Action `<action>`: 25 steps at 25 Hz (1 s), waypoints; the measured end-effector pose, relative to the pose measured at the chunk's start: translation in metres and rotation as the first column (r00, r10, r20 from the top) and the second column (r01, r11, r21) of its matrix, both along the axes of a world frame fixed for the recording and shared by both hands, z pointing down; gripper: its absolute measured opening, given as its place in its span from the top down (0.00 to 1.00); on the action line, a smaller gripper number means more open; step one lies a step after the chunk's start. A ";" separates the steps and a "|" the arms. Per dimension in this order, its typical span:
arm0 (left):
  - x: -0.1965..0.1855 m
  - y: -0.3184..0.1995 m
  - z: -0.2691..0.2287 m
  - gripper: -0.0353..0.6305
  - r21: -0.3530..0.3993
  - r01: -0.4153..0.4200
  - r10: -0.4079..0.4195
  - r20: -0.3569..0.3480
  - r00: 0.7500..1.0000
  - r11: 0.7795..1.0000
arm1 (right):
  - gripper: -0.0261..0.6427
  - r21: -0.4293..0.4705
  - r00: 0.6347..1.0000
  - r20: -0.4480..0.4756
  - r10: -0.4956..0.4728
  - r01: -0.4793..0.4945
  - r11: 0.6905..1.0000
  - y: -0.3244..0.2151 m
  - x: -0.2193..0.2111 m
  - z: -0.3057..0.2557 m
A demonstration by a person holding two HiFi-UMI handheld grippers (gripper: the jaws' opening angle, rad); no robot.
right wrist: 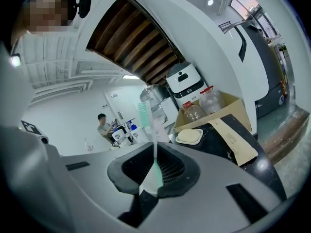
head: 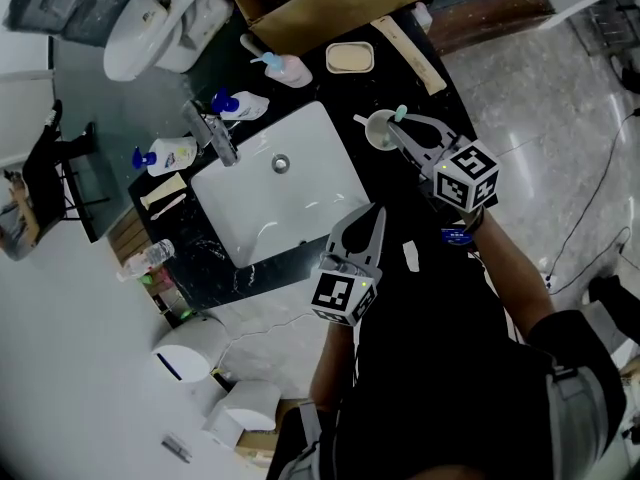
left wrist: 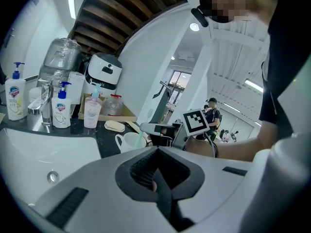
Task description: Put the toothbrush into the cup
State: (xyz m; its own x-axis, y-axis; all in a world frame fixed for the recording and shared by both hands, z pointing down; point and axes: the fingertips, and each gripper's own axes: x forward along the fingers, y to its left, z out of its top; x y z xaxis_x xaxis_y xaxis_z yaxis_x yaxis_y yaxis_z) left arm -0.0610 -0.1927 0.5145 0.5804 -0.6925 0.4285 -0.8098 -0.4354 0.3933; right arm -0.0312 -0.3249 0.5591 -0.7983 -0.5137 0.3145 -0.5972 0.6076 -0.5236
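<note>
A white cup (head: 378,130) stands on the black counter (head: 400,203) to the right of the sink. My right gripper (head: 398,134) hovers at the cup's rim, shut on a green and white toothbrush (head: 400,114). In the right gripper view the toothbrush (right wrist: 151,140) stands up from between the closed jaws of the gripper (right wrist: 154,173), bristles at the top. The left gripper view shows the cup (left wrist: 127,141) with the green handle (left wrist: 140,139) reaching down inside its rim. My left gripper (head: 374,214) is shut and empty over the counter's front, as the left gripper (left wrist: 158,179) view confirms.
The white sink basin (head: 300,218) with a faucet (head: 222,140) fills the counter's middle. Soap bottles (head: 241,105) (head: 166,155) and a pink bottle (head: 287,69) stand behind it. A soap dish (head: 350,57), a long wrapped packet (head: 411,55) and a cardboard box (head: 330,3) lie beyond the cup.
</note>
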 end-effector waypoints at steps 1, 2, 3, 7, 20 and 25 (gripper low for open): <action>0.000 -0.001 0.000 0.94 0.000 -0.002 0.002 -0.002 1.000 1.000 | 0.92 -0.005 1.000 0.001 0.005 -0.005 1.000 -0.001 0.001 0.002; 0.001 -0.002 0.000 0.94 0.001 -0.002 0.002 -0.006 1.000 1.000 | 0.92 -0.010 1.000 0.003 0.012 -0.012 1.000 -0.002 0.002 0.004; 0.002 -0.003 0.000 0.94 0.002 -0.002 0.002 -0.010 1.000 1.000 | 0.92 -0.015 1.000 0.005 0.022 -0.022 1.000 -0.003 0.003 0.006; 0.005 -0.005 -0.001 0.94 0.008 -0.017 0.017 0.002 1.000 1.000 | 0.91 -0.045 0.997 0.037 0.064 -0.062 0.997 -0.008 0.007 0.012; 0.002 -0.008 0.002 0.94 -0.005 -0.007 0.007 -0.001 1.000 1.000 | 0.92 -0.195 0.973 0.181 0.145 -0.109 0.975 -0.026 0.022 0.028; 0.006 -0.004 0.006 0.94 -0.010 -0.031 0.031 0.018 0.999 0.999 | 0.91 -0.184 0.974 0.173 0.148 -0.116 0.976 -0.029 0.018 0.030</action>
